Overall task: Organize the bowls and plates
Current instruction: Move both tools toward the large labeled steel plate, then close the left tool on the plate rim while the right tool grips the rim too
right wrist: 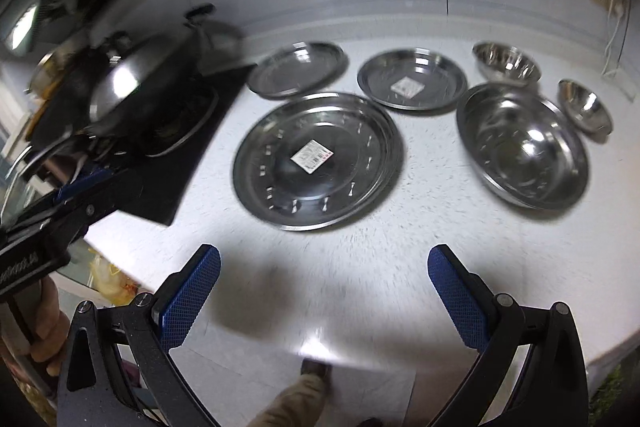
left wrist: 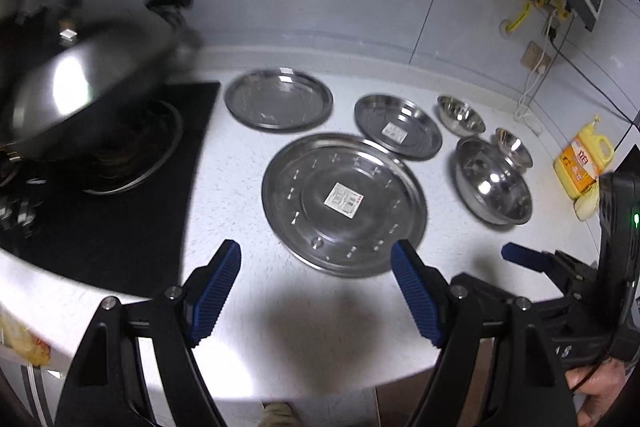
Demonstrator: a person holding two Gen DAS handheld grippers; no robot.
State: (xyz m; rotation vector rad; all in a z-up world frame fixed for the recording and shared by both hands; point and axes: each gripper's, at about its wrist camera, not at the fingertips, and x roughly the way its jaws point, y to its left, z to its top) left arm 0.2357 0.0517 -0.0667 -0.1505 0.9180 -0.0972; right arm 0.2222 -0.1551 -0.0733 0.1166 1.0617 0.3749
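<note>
While both grippers hover above the near edge of the white countertop (left wrist: pixel 248 187), neither holds anything: the left gripper (left wrist: pixel 316 291) has its blue-padded jaws spread wide apart, and the right gripper (right wrist: pixel 324 295) stands just as wide, with only bare counter between its fingers.

Just ahead of both lies the large plate (left wrist: pixel 344 203), a shiny steel disc with a white label at its centre, flat on the counter. Behind it to the left sits a second plate (left wrist: pixel 279 99), and behind it to the right a smaller plate (left wrist: pixel 398 127) with its own label, its rim close to or touching the large one. To the right of the large plate rests the large bowl (left wrist: pixel 494 183), upright. A small bowl (left wrist: pixel 514 147) sits just beside its far right rim, and a medium bowl (left wrist: pixel 460 115) stands behind it, nearer the wall.

On the left, a black stovetop (left wrist: pixel 120 227) carries a steel wok (left wrist: pixel 80 95) over the burner. At the far right of the left wrist view, a yellow bottle (left wrist: pixel 584 159) stands near the wall, and the right gripper's body enters the frame edge.
</note>
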